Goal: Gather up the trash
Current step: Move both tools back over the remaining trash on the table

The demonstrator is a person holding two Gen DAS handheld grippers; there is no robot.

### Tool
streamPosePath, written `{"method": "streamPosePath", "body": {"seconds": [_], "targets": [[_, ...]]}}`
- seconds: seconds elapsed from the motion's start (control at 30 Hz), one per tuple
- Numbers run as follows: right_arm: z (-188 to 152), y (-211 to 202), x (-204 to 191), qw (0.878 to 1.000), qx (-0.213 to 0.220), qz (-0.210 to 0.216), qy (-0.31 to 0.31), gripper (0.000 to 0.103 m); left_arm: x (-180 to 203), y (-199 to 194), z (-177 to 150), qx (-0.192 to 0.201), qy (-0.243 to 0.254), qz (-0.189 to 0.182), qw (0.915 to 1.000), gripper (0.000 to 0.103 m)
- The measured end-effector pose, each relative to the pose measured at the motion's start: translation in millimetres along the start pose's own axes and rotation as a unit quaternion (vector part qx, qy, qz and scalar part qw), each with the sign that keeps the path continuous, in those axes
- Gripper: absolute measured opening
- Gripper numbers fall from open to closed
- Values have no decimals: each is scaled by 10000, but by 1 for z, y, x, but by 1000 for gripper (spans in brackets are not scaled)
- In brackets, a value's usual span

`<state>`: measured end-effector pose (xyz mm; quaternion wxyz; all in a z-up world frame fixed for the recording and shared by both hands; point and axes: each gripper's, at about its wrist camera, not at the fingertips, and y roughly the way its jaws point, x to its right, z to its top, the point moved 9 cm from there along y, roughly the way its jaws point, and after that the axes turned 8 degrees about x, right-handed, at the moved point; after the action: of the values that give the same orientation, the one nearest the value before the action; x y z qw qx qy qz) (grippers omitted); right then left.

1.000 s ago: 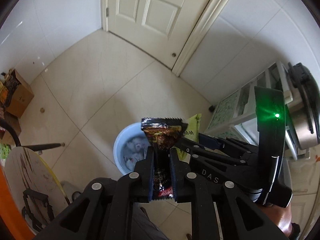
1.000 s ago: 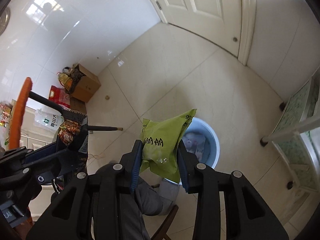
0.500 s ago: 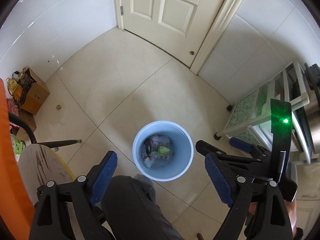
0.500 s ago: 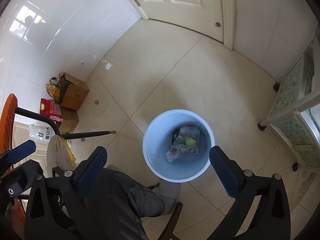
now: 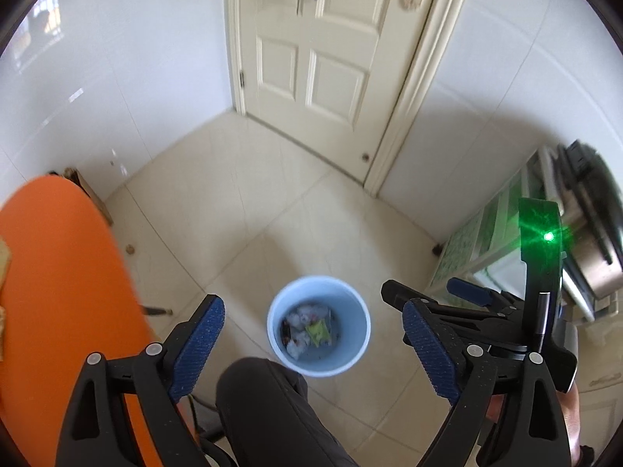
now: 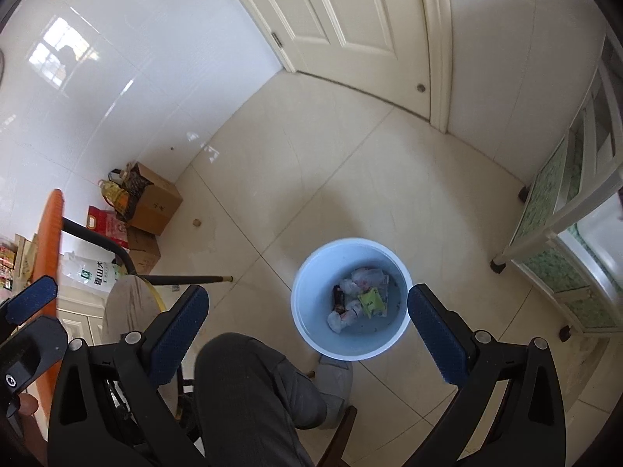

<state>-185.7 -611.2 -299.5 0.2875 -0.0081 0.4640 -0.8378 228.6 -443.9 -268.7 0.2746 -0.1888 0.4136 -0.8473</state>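
A tiled room in a home, likely a kitchen or utility corner

A pale blue trash bin [image 6: 350, 299] with wrappers inside stands on cream floor tiles, and everything else sits around it: beyond it a cream panelled door [image 6: 350, 19] closes the far wall, with glossy white wall tiles [image 6: 117, 89] to the door's left. Left of the bin, against that wall, are cardboard boxes [image 6: 153, 210], a bottle of cooking oil [image 6: 117, 194] and a red food bag [image 6: 107, 225]. Right of the bin stands a white shelf unit [image 6: 564, 233] with green patterned panels. Nearer than the bin, an orange tabletop [image 5: 58, 292] fills the left side.
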Motion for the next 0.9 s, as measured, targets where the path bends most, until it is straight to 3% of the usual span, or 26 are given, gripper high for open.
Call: {"method": "streamPosePath", "body": {"seconds": [0.23, 0.43, 0.63, 0.9], "targets": [[25, -57, -64, 9968, 581, 250, -498, 103, -34, -79, -9, 785, -219, 211, 9964, 94], [32, -93, -133, 9889, 924, 543, -1027, 103, -83, -143, -35, 1315, -741, 539, 9871, 96], [24, -120, -211, 9751, 1139, 926, -1661, 103, -134, -217, -68, 1838, -1278, 924, 9702, 98], [-3, -146, -311, 9485, 1340, 1512, -2439, 103, -180, -311, -131, 2255, -1831, 1607, 9433, 100]]}}
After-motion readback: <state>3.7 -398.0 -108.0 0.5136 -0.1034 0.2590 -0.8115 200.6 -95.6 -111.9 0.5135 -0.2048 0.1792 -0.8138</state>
